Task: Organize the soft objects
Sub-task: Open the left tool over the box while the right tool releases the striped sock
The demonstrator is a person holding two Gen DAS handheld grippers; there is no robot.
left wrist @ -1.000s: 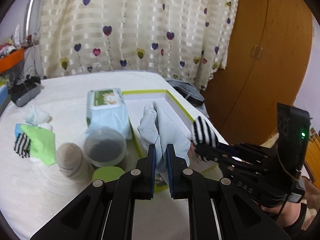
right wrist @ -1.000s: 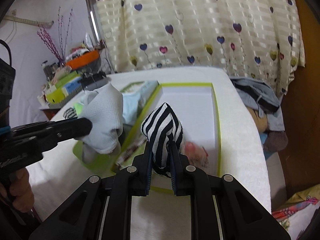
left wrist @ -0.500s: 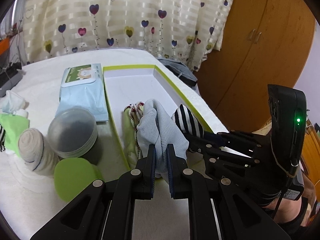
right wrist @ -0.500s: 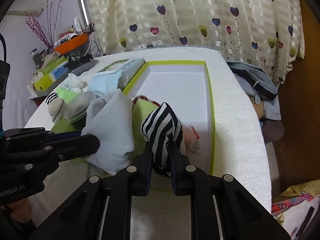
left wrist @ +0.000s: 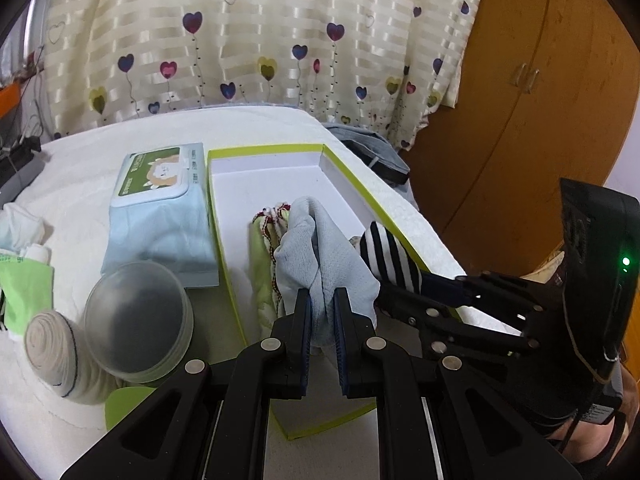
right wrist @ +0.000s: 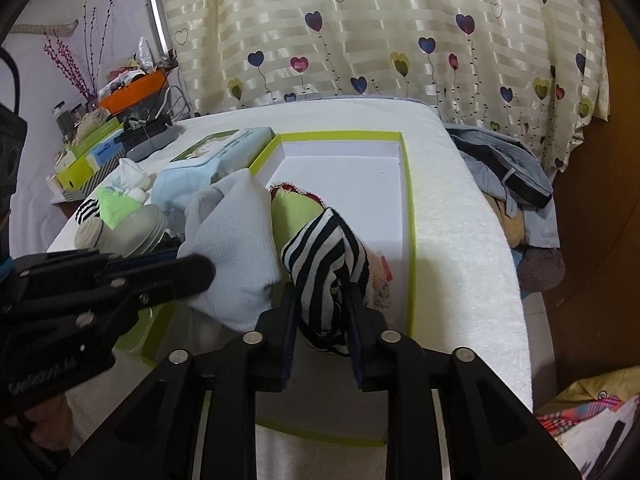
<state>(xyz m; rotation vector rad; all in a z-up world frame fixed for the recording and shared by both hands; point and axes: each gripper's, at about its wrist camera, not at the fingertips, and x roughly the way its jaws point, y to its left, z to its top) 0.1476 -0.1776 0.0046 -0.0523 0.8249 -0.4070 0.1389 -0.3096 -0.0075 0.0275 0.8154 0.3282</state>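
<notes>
My left gripper [left wrist: 320,300]: fingers [left wrist: 303,312] nearly together, clamped on cloth. My right gripper [right wrist: 322,300]: fingers [right wrist: 289,312] set a little wider, also pinching cloth. Both point forward, side by side, right one close beside the left. My hands are mostly out of frame, so their pose is unclear.

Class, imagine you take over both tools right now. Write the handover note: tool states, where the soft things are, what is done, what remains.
Left tool: shut on the pale blue sock, over the green-rimmed box.
Right tool: shut on the striped sock, over the same box.
Done: a green cloth already lies inside the box.
Left: release both socks, then fetch the rolled sock and the green sock lying outside the box.
</notes>
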